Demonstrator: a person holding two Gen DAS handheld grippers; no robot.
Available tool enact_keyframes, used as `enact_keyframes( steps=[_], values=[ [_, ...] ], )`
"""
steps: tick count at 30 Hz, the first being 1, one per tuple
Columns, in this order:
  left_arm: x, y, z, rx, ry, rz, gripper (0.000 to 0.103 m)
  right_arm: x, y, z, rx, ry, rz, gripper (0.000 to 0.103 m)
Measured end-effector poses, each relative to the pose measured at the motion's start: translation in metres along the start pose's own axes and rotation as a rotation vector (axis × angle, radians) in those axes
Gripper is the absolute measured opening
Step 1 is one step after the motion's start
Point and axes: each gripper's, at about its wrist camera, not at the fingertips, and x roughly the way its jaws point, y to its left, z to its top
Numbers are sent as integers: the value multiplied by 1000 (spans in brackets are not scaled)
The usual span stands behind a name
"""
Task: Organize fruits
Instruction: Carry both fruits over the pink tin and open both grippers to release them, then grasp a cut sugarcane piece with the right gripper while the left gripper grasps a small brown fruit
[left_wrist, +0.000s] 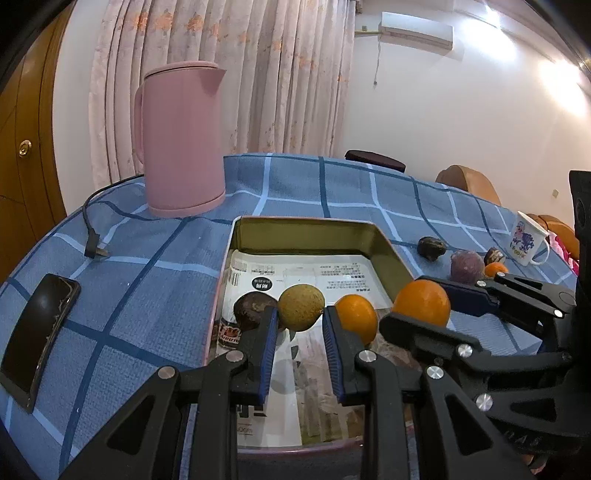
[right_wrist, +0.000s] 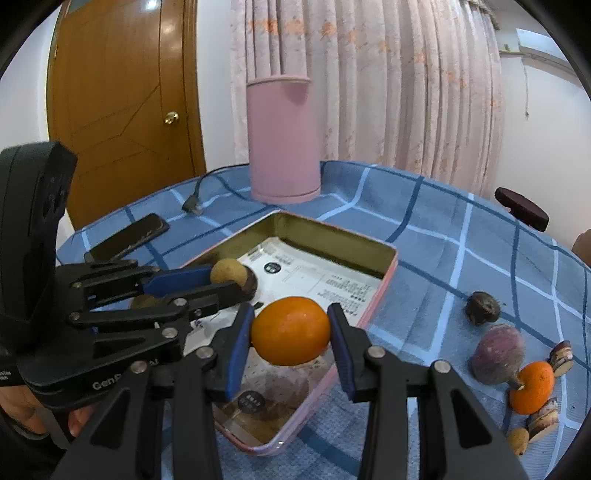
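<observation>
A pink-rimmed tin tray (left_wrist: 391, 254) (right_wrist: 384, 280), lined with printed paper, sits on the blue checked tablecloth. My left gripper (left_wrist: 299, 314) (right_wrist: 221, 277) is shut on a small tan-brown round fruit (left_wrist: 301, 307) (right_wrist: 228, 271) over the tray. A dark brown fruit (left_wrist: 251, 310) (right_wrist: 253, 286) and an orange (left_wrist: 356, 317) lie in the tray beside it. My right gripper (right_wrist: 291, 332) (left_wrist: 421, 301) is shut on another orange (right_wrist: 291, 330) (left_wrist: 423, 301) above the tray's right side. Several fruits lie on the cloth at right: a dark fruit (right_wrist: 482, 306) (left_wrist: 430, 247), a purple fruit (right_wrist: 498, 354) (left_wrist: 466, 264), a small orange (right_wrist: 532, 386) (left_wrist: 495, 269).
A pink kettle (left_wrist: 181, 140) (right_wrist: 282, 140) stands behind the tray, its plug (left_wrist: 94, 249) (right_wrist: 192, 203) on the cloth. A black phone (left_wrist: 37, 332) (right_wrist: 129, 236) lies at left. A white printed mug (left_wrist: 528, 240) stands far right. Sliced pieces (right_wrist: 543, 417) lie near the small orange.
</observation>
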Motion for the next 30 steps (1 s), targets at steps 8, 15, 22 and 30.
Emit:
enact_keyframes(
  steps=[8,15,22,30],
  values=[
    [-2,7,-1,-33,18,8,29,-6,-2,-1,28,-22,31,73],
    [-18,-13,6,-9,-30,-11,61,-56,-25,-16,-6,-80,-130,75],
    [-13,-64,11,78,-20,-74,61,-108,-113,-45,157,-72,-355,76],
    [4,-131,12,198,3,-142,61,-123,-182,-63,296,-4,-480,76]
  ],
)
